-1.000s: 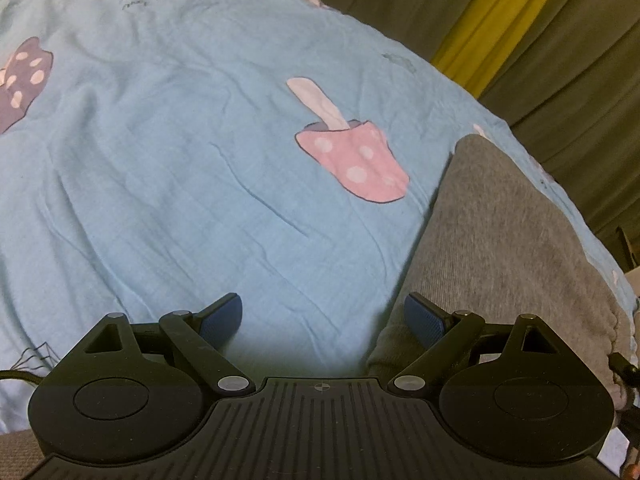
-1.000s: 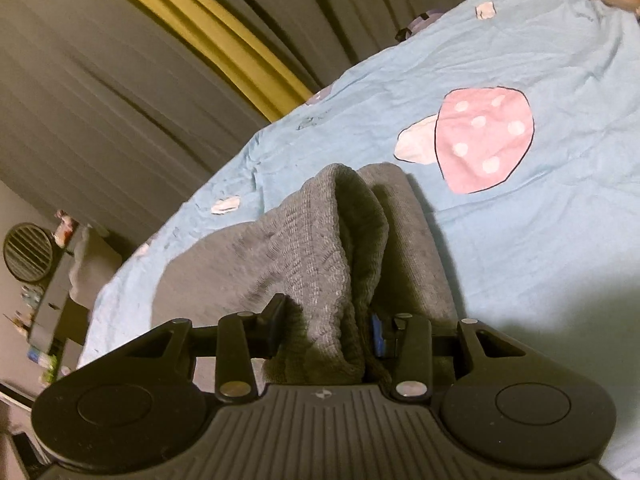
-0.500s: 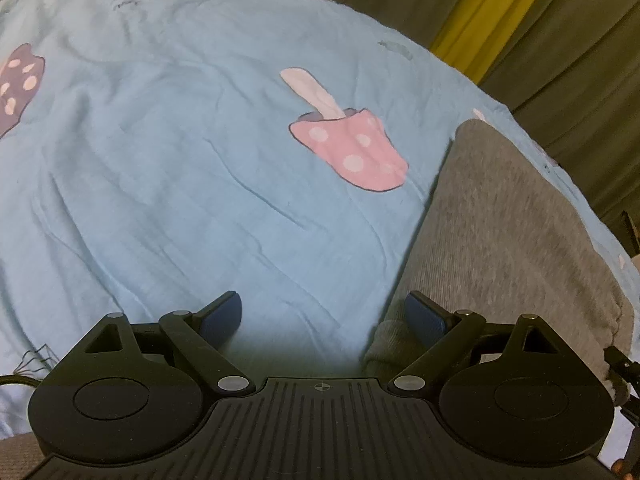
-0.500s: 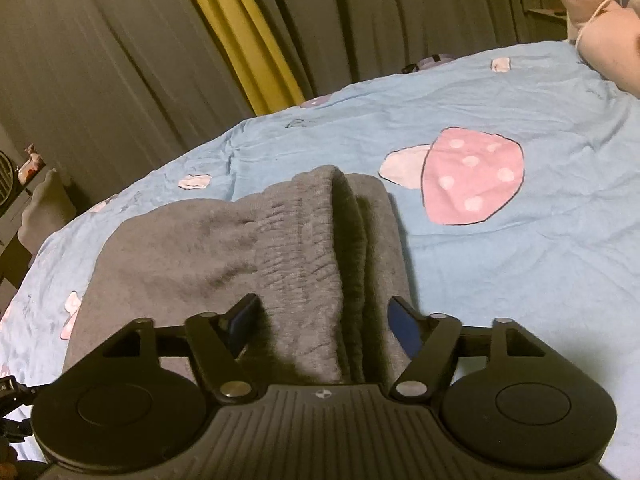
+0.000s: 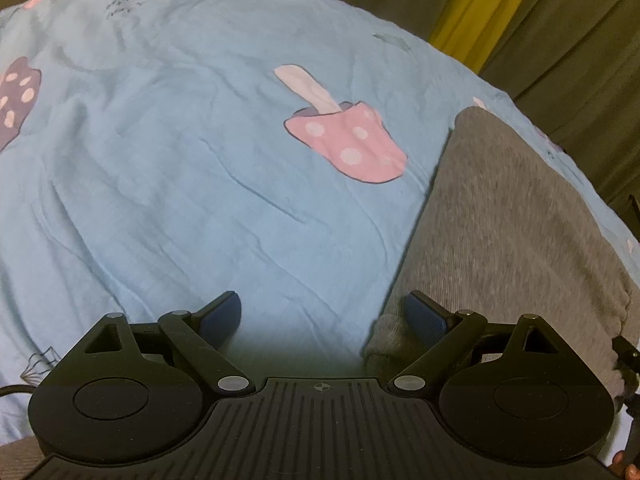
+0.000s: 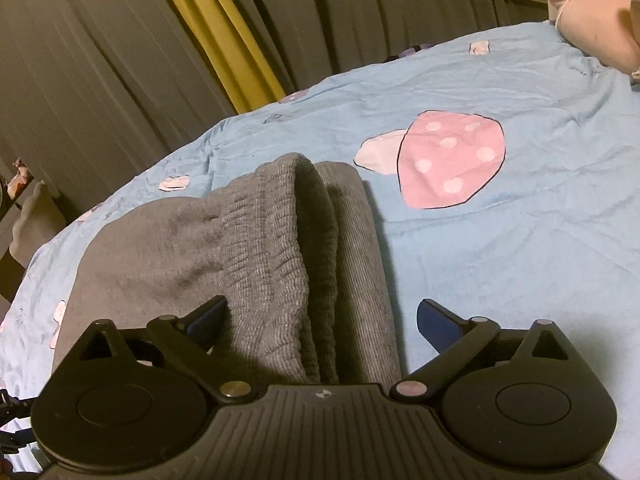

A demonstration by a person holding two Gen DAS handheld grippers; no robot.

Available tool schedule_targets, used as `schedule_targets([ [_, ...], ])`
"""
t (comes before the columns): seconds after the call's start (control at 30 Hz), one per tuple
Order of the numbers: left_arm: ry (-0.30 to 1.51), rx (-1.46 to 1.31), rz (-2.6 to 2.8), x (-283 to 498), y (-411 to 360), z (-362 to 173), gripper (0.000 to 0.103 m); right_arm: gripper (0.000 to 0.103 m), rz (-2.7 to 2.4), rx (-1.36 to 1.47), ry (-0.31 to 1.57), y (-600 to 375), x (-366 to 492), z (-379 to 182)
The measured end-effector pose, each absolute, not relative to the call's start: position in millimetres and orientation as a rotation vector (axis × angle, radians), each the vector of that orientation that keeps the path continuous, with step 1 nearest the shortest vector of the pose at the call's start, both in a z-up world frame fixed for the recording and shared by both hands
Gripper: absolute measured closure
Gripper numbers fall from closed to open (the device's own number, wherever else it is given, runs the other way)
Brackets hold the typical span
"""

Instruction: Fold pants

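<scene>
A: Right wrist view: right gripper (image 6: 322,316) fingers just spread wide, releasing the folded grey knit pants (image 6: 280,248); the waistband lies between them, ungripped.
B: Left gripper (image 5: 324,314)?
A: Wide open, empty. Pants rest on the light-blue mushroom-print bedsheet (image 5: 180,168); this fold looks placed.

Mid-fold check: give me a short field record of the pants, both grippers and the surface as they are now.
pants: grey pants, folded in layers, elastic waistband on top, lying on the bed
surface: light blue sheet with pink mushroom print
right gripper: right gripper open, jaws just opened wide, pads clear of the folded edge lying between them
left gripper: left gripper open, nothing gripped; pants edge by one pad
backdrop: grey curtain with yellow strip
</scene>
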State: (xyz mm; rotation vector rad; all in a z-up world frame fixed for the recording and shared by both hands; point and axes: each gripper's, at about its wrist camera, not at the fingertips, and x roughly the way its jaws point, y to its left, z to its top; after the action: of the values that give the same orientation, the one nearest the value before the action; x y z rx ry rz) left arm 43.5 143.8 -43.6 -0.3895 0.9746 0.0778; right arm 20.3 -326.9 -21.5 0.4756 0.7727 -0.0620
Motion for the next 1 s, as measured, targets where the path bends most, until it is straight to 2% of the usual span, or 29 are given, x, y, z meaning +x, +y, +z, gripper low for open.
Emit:
schedule_targets([
  [0.17, 1.006, -0.38, 0.008, 46.6, 139.6, -42.0, 0.008, 0.004, -0.048, 0.503, 0.766, -330.4, 18.3, -26.0],
  [0.3, 0.962, -0.382, -0.105, 39.8, 132.7, -34.8, 0.008, 0.004, -0.015, 0.622, 0.787, -344.0, 19.1, -36.2],
  [0.6, 0.974, -0.298, -0.314, 36.0, 100.6, -31.9, 0.006, 0.004, -0.006, 0.632, 0.779, -343.5, 19.0, -38.6],
  [0.87, 0.881, -0.059, -0.293, 8.0, 57.1, -21.1, 0.003, 0.004, 0.0, 0.649, 0.776, -346.0, 20.9, -41.2],
  [1.0, 0.91, 0.08, -0.256, 9.1, 36.8, -28.8, 0.003, 0.004, -0.003, 0.657, 0.77, -345.5, 20.6, -42.0],
])
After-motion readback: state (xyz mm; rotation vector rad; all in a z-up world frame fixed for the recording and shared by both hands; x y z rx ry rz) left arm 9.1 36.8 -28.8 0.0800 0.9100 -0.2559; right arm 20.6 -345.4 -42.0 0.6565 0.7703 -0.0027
